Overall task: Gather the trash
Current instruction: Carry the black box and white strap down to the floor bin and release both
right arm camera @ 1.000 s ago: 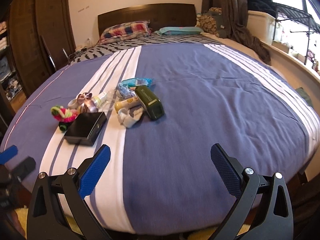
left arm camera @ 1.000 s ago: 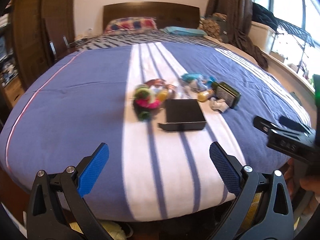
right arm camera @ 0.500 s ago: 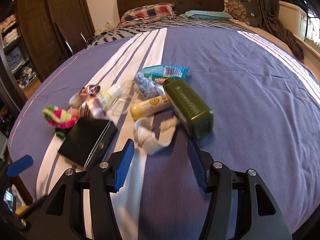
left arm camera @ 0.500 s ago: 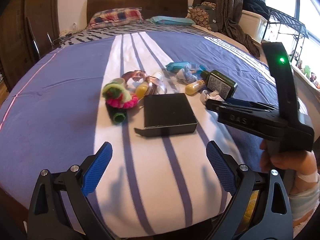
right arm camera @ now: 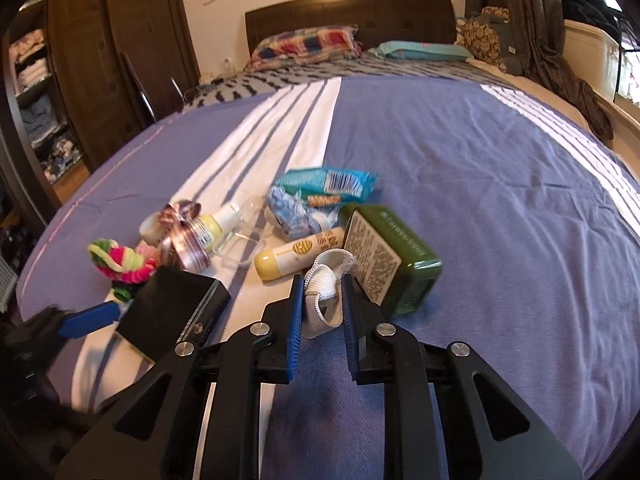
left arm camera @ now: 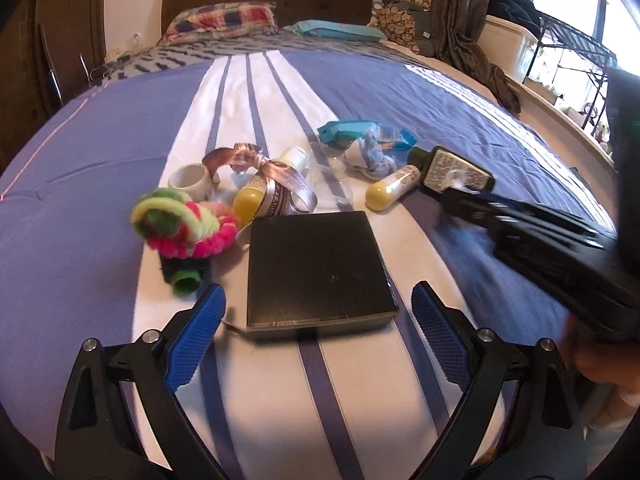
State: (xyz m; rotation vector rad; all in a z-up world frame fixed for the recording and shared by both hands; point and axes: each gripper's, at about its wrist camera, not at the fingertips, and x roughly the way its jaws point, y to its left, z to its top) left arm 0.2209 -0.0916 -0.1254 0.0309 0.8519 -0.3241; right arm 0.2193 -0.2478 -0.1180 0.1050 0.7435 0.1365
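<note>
Right gripper [right arm camera: 321, 300]: fingers nearly closed around a crumpled white strip of webbing [right arm camera: 325, 280] — pads at both its sides, though a firm pinch cannot be confirmed.
Left gripper [left arm camera: 316, 320]: fingers spread wide, holding nothing, straddling the near edge of the black box [left arm camera: 318, 268].
Trash pile: on the bed [right arm camera: 480, 152], across the white stripes — green bottle [right arm camera: 394, 256], yellow tube [right arm camera: 300, 256], blue snack wrapper [right arm camera: 326, 184], ribbon [right arm camera: 184, 236], small yellow bottle [left arm camera: 252, 198], roll of tape [left arm camera: 190, 178], pink-and-green yarn toy [left arm camera: 180, 224].
Strip's position: just beside the green bottle and the yellow tube, apparently touching the bottle's label side.
Risk, grip: the strip is limp and looped — it may slide out if only one fold is caught.
Risk, neighbours: lifting could drag or roll the tube or bottle, since they crowd the fingers.
Risk, bedding: a low pinch might snag the sheet with the strip.
</note>
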